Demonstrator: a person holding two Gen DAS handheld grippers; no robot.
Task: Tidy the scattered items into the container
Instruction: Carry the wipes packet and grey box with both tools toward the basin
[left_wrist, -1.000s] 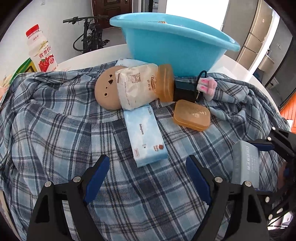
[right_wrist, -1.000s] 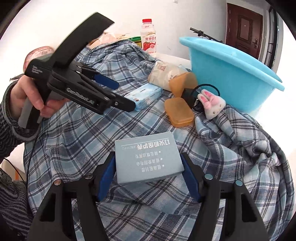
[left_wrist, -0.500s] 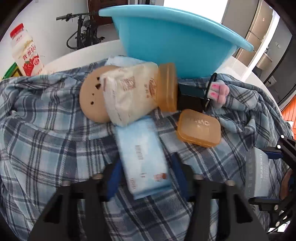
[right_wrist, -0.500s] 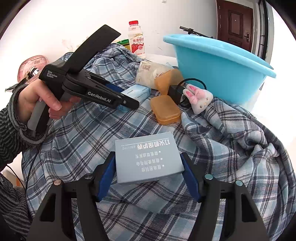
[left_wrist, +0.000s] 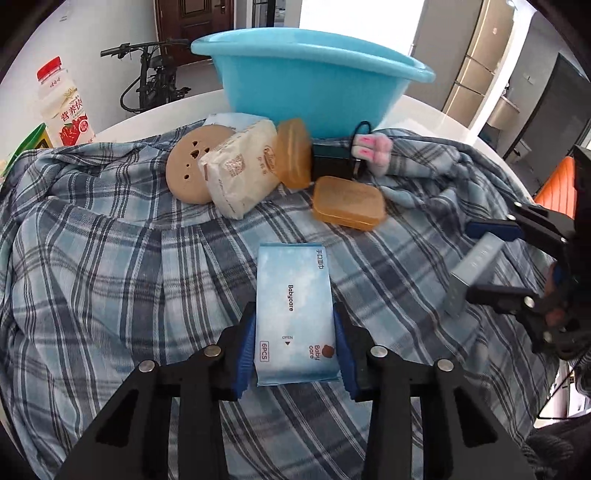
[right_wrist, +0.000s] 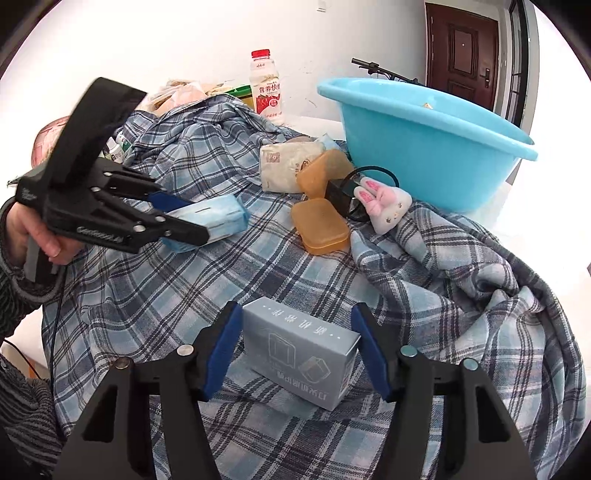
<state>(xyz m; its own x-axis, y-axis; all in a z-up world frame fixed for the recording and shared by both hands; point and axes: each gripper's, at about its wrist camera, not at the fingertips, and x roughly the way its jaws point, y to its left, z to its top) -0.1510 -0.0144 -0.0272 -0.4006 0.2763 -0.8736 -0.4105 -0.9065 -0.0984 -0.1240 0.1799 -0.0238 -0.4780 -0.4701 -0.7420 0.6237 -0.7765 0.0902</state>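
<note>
A light blue wipes pack (left_wrist: 291, 295) sits clamped between the blue pads of my left gripper (left_wrist: 295, 354), which is shut on it. The right wrist view shows that pack (right_wrist: 221, 216) held above the plaid cloth (right_wrist: 277, 273). My right gripper (right_wrist: 299, 347) has a grey box (right_wrist: 295, 332) between its pads; the box is tipped up on one edge, and the jaws are closing on it. The blue basin (left_wrist: 314, 92) stands at the back of the table, beyond both grippers. From the left wrist view, the right gripper (left_wrist: 472, 258) and its box (left_wrist: 471, 271) are at the right edge.
In front of the basin lie a tan round disc (left_wrist: 188, 170), a white packet (left_wrist: 240, 177), two orange cases (left_wrist: 347, 203), a black charger (left_wrist: 330, 162) and a bunny plush (left_wrist: 371, 153). A drink bottle (left_wrist: 62, 107) stands at the far left. A hand (right_wrist: 40, 236) grips the left tool.
My left gripper went from wide open to shut on the wipes pack and pulled it back off the pile. The grey box tipped from flat onto an edge as the right jaws narrowed.
</note>
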